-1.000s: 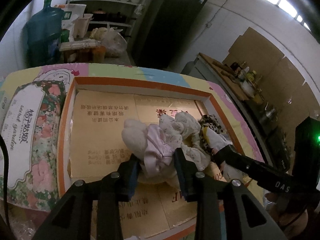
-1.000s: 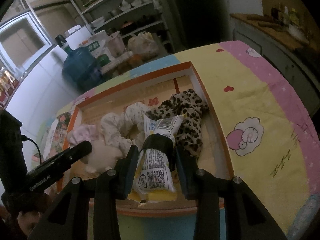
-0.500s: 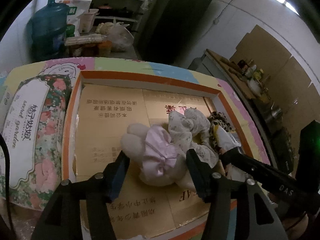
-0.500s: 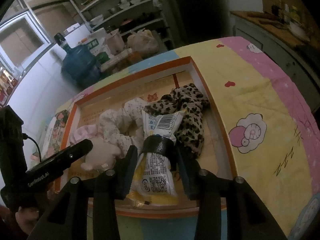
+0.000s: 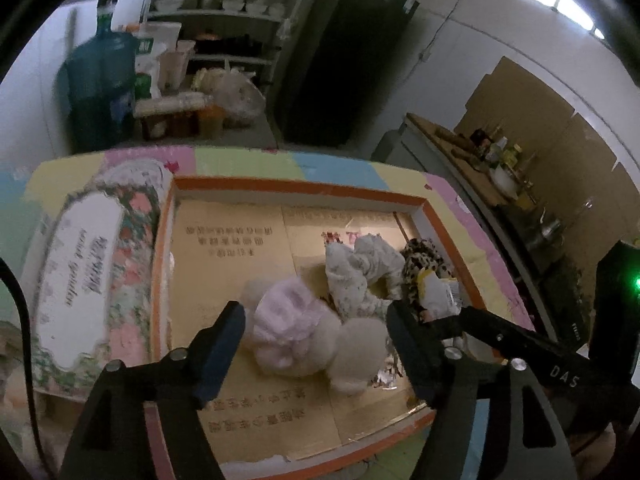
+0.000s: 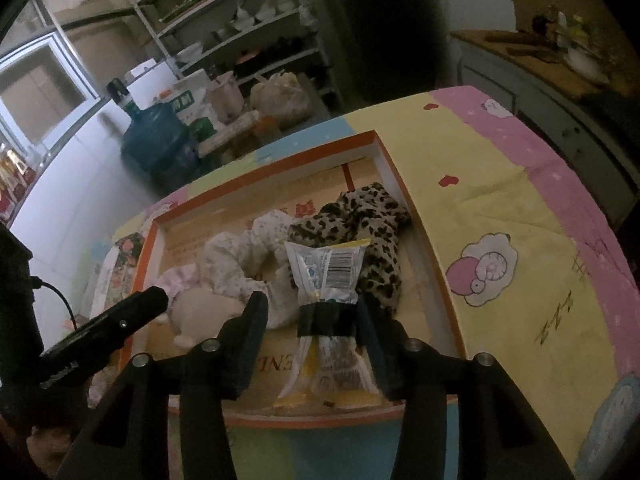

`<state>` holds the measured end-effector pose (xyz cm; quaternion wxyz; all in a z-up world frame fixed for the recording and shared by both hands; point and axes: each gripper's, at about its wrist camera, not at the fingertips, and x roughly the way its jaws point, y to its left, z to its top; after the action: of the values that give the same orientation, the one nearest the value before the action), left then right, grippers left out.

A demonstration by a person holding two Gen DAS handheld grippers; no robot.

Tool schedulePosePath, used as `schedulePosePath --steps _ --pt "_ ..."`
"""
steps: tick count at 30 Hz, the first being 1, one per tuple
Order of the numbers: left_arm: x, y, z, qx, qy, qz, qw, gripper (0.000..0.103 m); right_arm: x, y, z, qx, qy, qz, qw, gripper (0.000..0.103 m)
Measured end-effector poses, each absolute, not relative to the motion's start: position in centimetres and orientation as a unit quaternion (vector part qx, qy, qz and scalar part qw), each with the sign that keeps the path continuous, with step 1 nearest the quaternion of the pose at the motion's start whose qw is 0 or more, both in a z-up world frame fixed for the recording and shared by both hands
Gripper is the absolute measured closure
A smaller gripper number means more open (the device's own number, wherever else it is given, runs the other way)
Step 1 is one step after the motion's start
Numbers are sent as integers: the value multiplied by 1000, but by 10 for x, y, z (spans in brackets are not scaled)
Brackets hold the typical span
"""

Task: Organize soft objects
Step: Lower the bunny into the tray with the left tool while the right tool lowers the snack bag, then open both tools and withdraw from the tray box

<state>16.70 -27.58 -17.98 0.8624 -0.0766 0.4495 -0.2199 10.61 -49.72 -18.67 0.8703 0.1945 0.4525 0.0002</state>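
Note:
An orange-rimmed shallow box (image 5: 304,189) lies on a pastel cloth and also shows in the right wrist view (image 6: 450,312). In it lie a cream plush toy in a pink dress (image 5: 296,332), a white floral cloth (image 5: 356,276), a leopard-print cloth (image 6: 372,224) and a taped snack packet (image 6: 328,280). My left gripper (image 5: 316,344) is open, its jaws wide on either side of the plush toy. My right gripper (image 6: 312,336) is open around the snack packet, which lies on the box floor.
A floral-printed pack (image 5: 92,276) lies left of the box. A blue water jug (image 5: 100,84), shelves (image 5: 224,12) and a plastic bag (image 5: 236,96) stand behind the table. A counter with bottles (image 5: 496,156) stands to the right.
Both grippers have opened and drawn back. The left one let go of the plush toy; the right one let go of the snack packet, which now lies in the box.

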Motion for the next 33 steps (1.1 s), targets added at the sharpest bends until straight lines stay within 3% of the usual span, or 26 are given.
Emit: schedulePosePath --steps 4,33 --pt "160 -271 -165 -66 423 -215 878 19 99 -497 -180 197 444 -1 874 54" --pt "104 -239 -93 -23 362 -248 898 22 66 -448 -134 193 403 4 895 52"
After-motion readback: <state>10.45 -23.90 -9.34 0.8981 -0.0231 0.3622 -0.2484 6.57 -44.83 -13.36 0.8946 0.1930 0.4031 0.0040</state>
